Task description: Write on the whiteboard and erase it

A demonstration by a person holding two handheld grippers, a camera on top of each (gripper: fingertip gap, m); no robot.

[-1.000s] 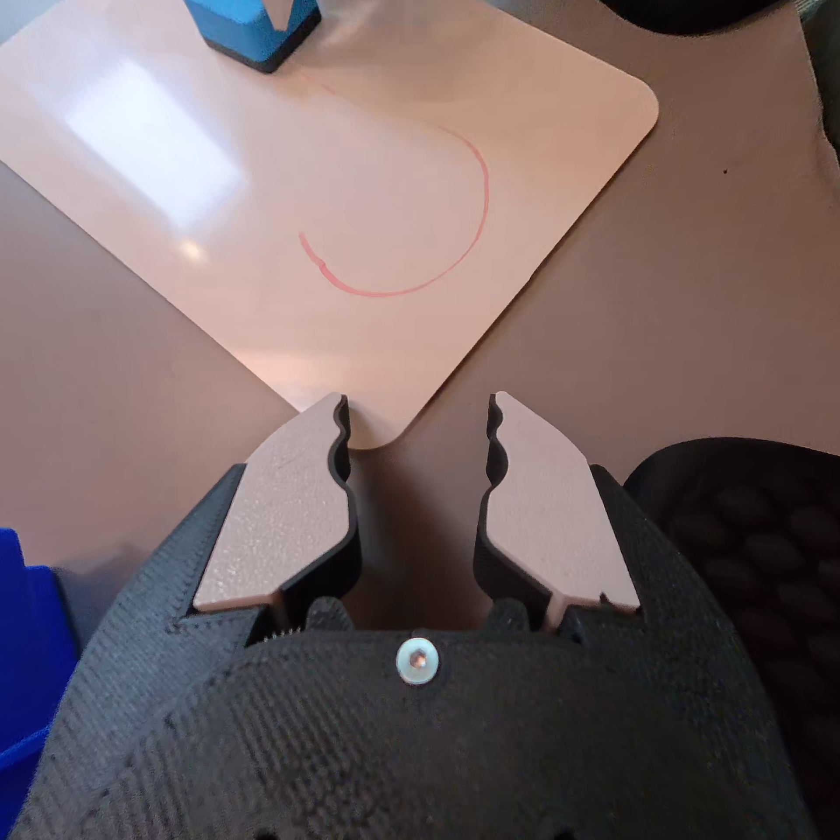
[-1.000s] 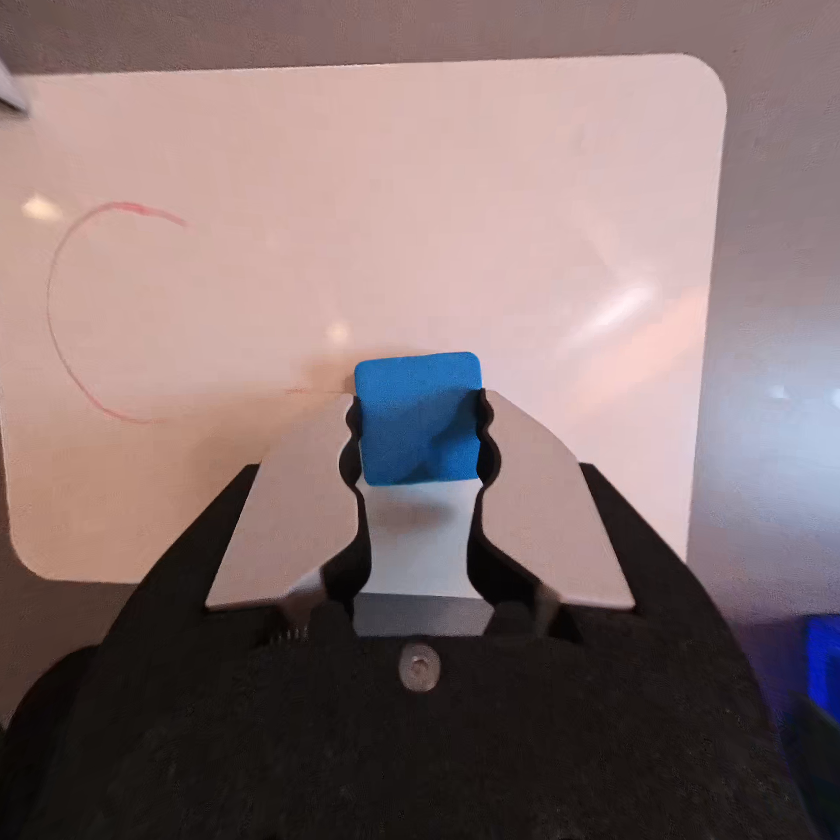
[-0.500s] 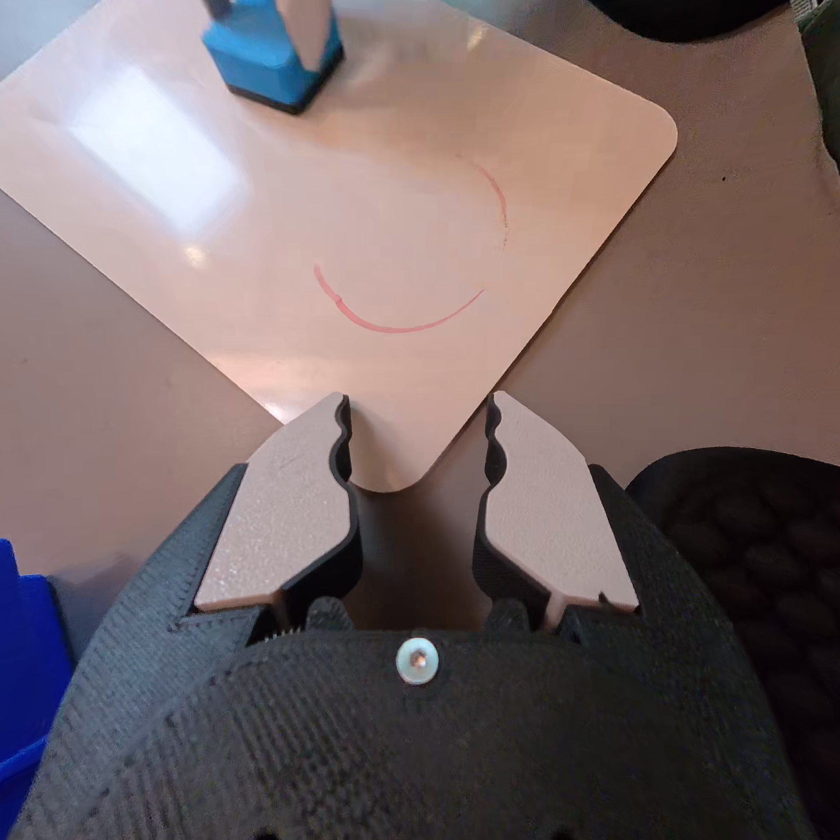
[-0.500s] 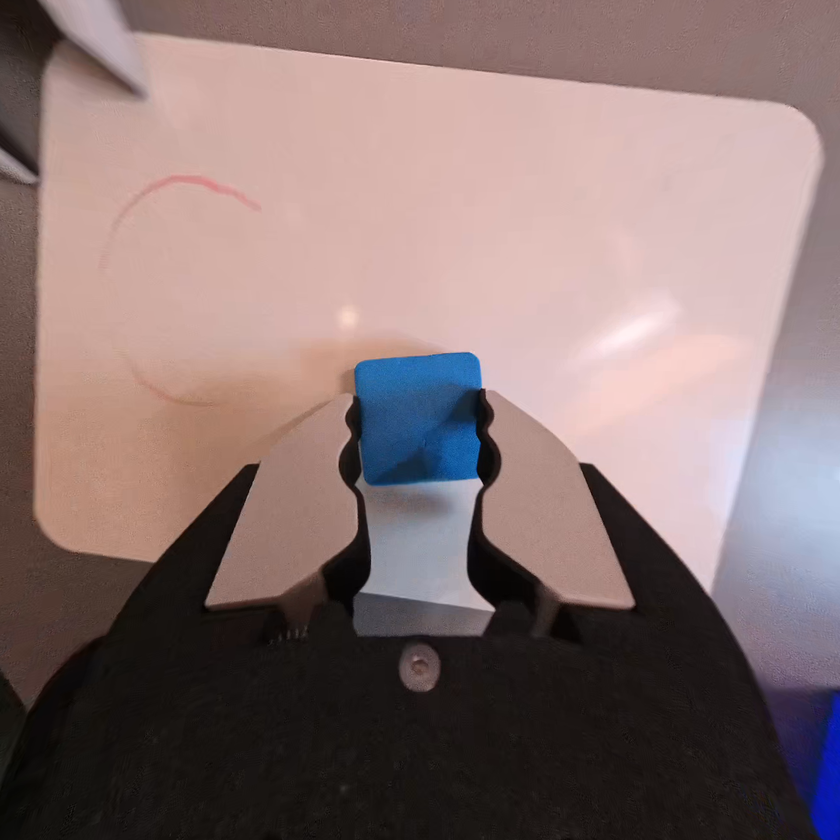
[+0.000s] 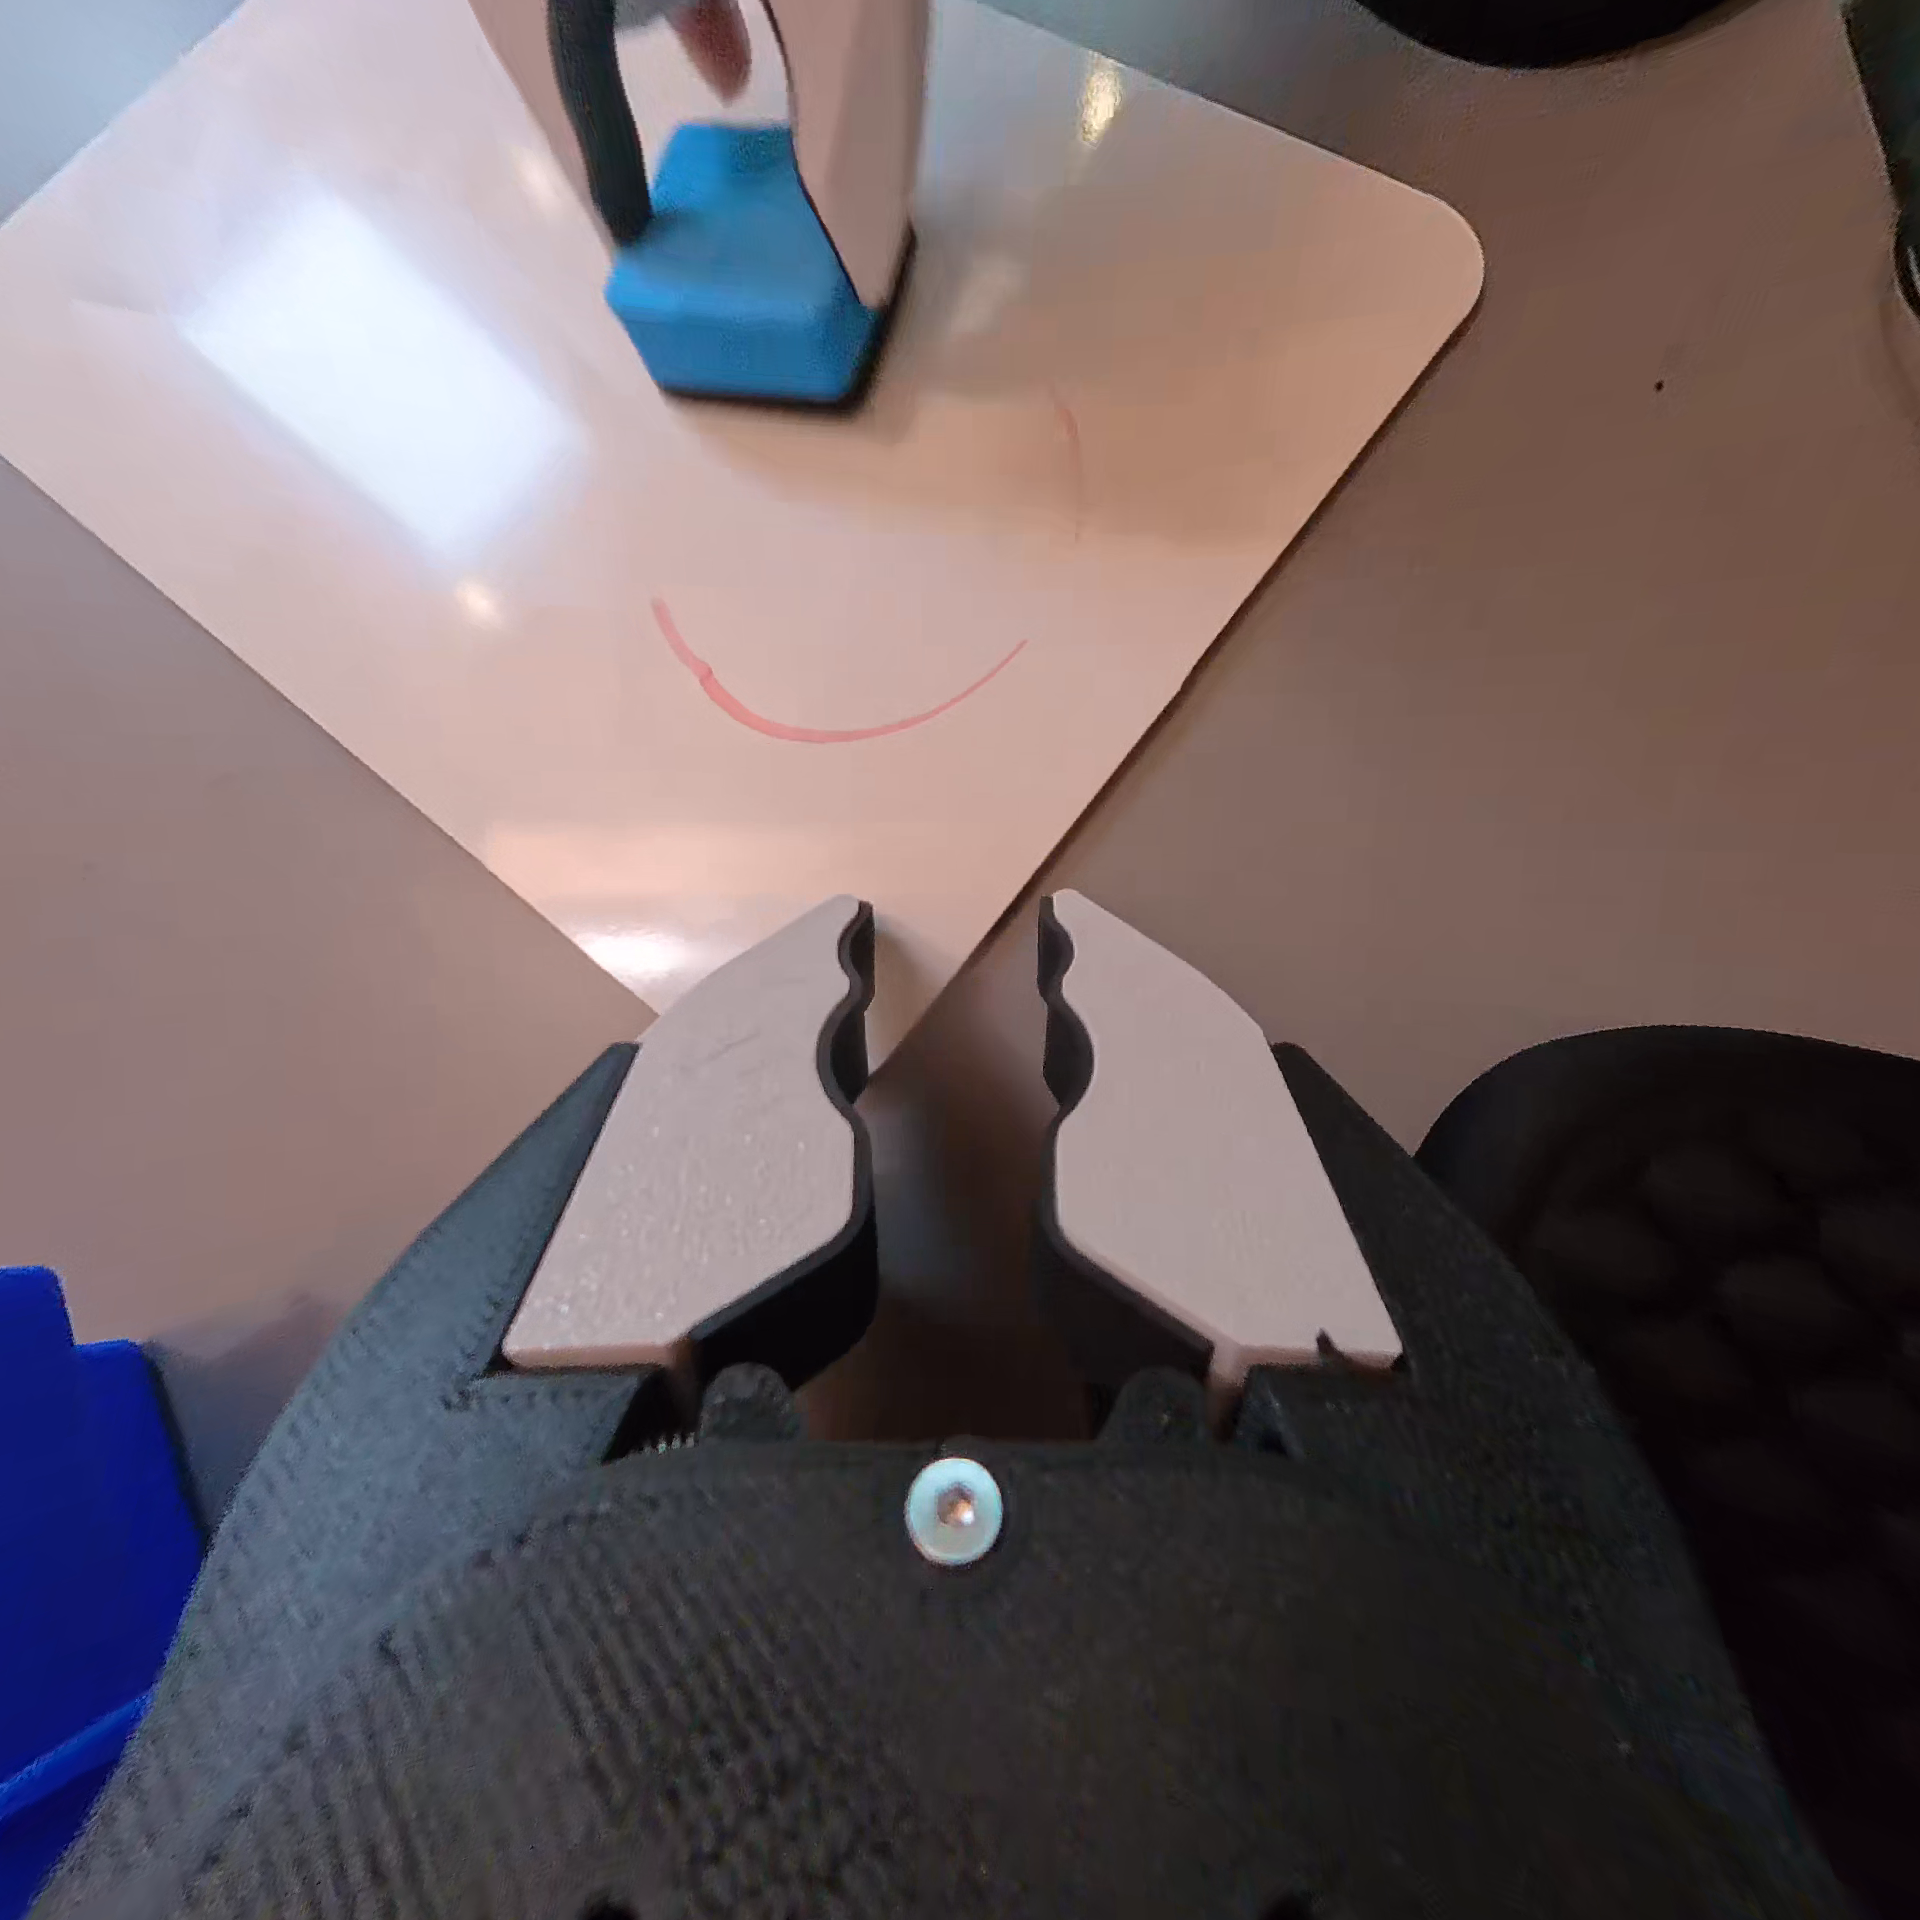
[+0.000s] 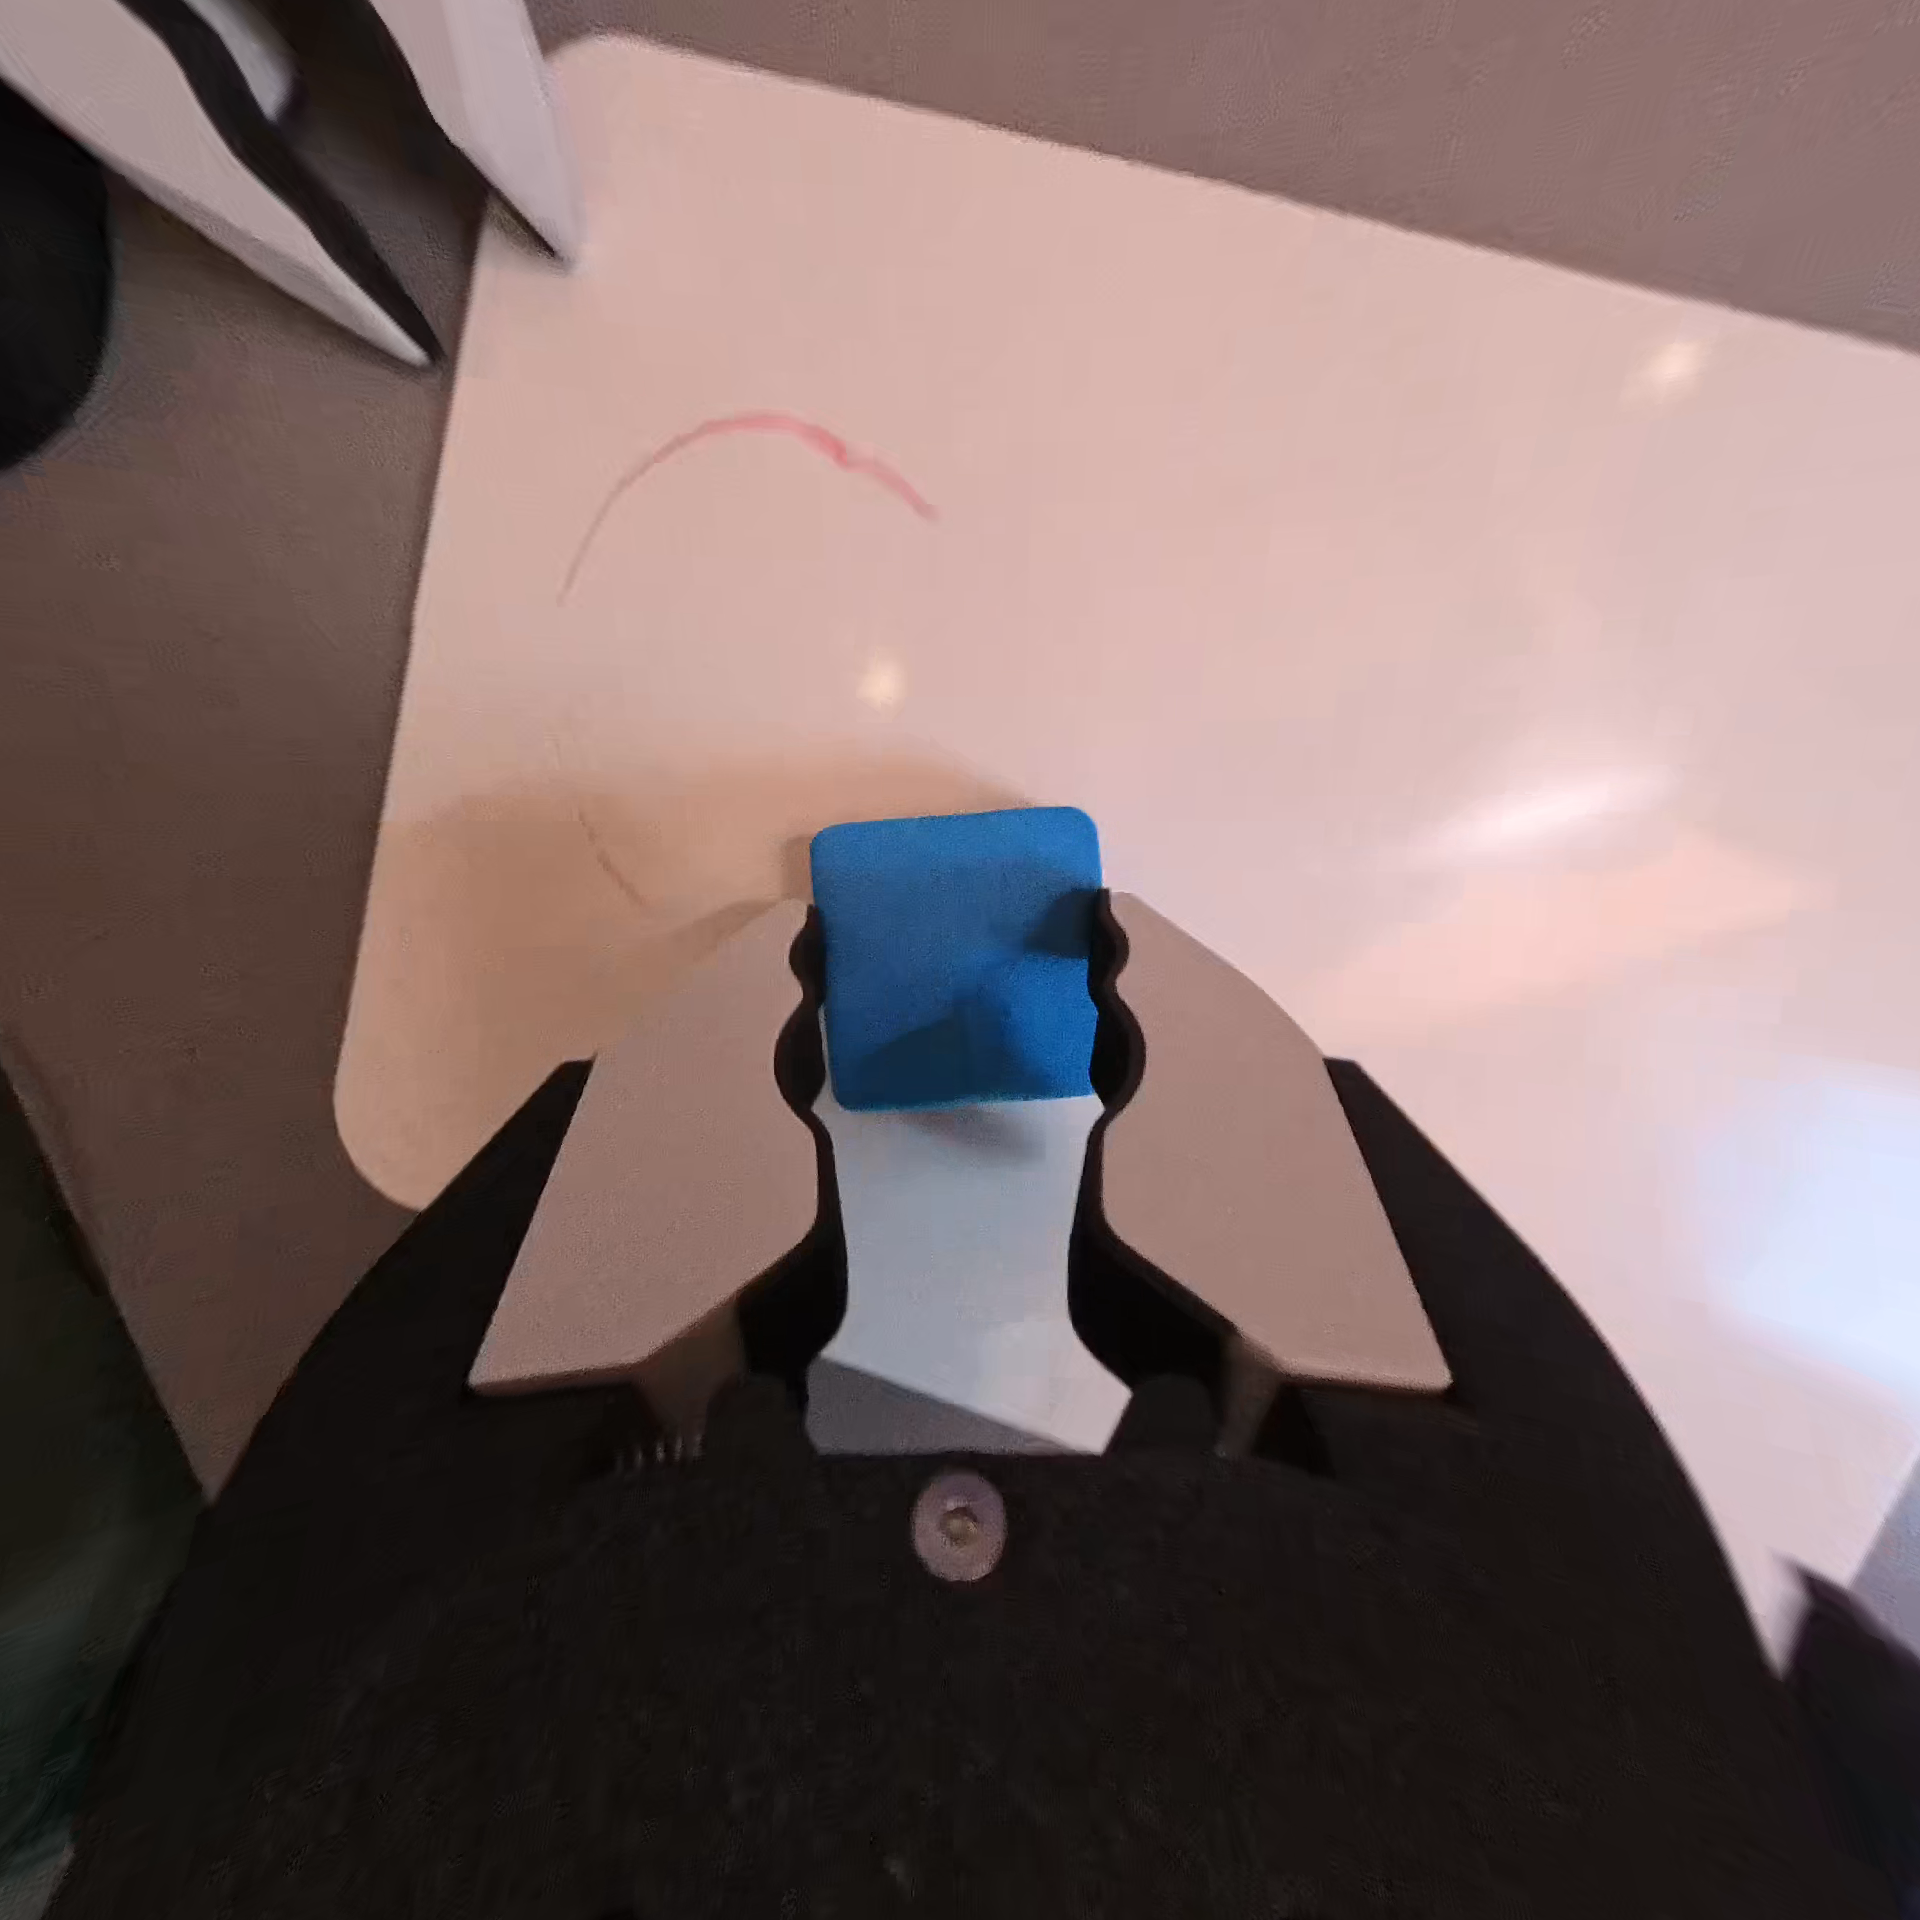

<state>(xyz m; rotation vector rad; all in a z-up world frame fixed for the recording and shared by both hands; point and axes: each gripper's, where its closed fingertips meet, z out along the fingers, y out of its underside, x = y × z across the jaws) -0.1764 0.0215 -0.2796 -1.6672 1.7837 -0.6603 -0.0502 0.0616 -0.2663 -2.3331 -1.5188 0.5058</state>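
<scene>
The whiteboard (image 5: pixel 520 520) lies flat on the brown table, one corner pointing at my left gripper (image 5: pixel 956 925). A short red arc (image 5: pixel 831 717) is drawn on it. My left gripper is open with nothing between its pads, hovering over that near corner. My right gripper (image 6: pixel 951 914) is shut on the blue eraser (image 6: pixel 956 956) and presses it onto the board (image 6: pixel 1351 520). The eraser also shows in the left wrist view (image 5: pixel 748 312), beyond the arc. In the right wrist view the red arc (image 6: pixel 748 426) lies ahead and left of the eraser, and the left gripper (image 6: pixel 488 301) is at the top left.
A blue bin (image 5: pixel 73 1455) stands at the lower left of the left wrist view. A black cushioned object (image 5: pixel 1714 1299) lies at its right. The brown table (image 5: pixel 1558 727) surrounds the board. One gripper's finger ends stand about 15 centimetres off the other's.
The eraser has slid across the board toward the left gripper, wiping away the right side of the red curve. The left jaws have narrowed but stay apart. The right grasp is unchanged.
</scene>
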